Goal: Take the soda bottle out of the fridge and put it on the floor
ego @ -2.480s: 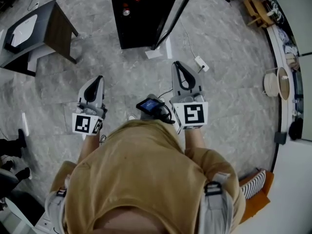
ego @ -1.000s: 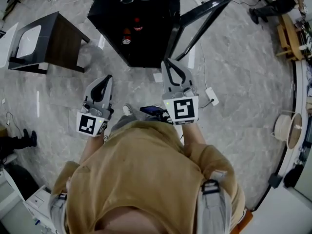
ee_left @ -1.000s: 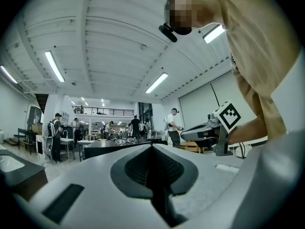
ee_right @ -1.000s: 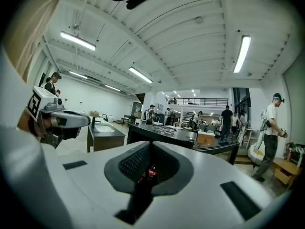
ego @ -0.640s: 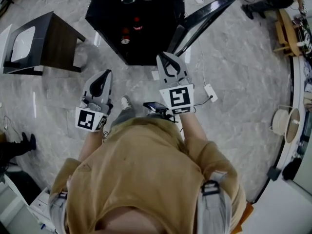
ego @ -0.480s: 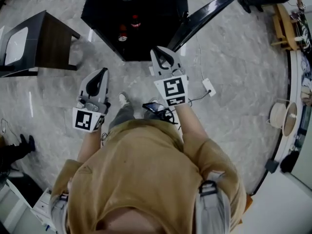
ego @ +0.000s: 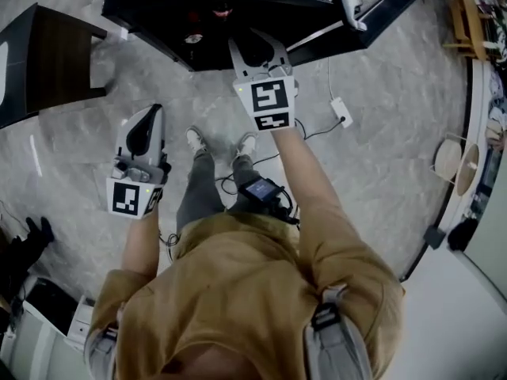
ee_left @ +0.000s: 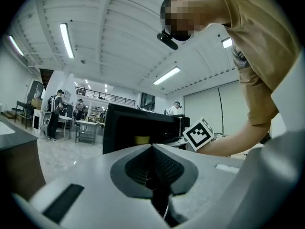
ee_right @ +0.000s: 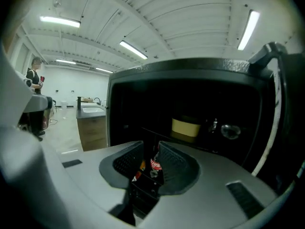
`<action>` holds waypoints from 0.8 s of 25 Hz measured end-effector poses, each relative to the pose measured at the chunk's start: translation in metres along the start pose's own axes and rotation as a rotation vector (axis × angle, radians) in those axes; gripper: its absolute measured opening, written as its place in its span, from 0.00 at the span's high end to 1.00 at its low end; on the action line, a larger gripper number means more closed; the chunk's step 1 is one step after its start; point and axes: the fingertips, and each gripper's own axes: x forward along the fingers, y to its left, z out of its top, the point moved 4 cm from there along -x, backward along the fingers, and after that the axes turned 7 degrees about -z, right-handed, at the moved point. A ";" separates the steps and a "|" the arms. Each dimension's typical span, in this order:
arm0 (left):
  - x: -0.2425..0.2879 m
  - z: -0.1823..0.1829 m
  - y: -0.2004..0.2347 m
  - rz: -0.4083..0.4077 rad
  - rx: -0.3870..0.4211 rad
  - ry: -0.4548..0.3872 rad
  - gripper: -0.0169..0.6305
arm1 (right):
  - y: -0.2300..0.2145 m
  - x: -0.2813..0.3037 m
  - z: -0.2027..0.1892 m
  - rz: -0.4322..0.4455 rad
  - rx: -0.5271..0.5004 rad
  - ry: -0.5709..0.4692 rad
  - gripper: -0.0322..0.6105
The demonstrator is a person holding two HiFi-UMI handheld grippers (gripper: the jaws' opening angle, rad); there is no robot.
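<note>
The black fridge stands open at the top of the head view. A soda bottle with a red label stands low inside it and shows through the gap between my right gripper's jaws, well beyond them. My right gripper is at the fridge's opening. Its jaws have just been opening and stand a little apart, with nothing touching their pads. From above, a red bottle top shows in the dark interior. My left gripper hangs over the floor, left of the person's feet, shut and empty.
The fridge door swings out to the right. A dark side table stands on the left. On the floor lies a white power strip with its cable. A yellow container sits on a fridge shelf. The person's shoes are just before the fridge.
Both grippers have moved forward and down towards the fridge. The right one has come up to the fridge's opening and its jaws have parted slightly. The left stays shut.
</note>
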 end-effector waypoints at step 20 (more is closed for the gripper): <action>0.054 -0.098 0.038 -0.006 -0.088 -0.064 0.97 | 0.006 0.118 -0.087 -0.006 0.025 0.021 0.65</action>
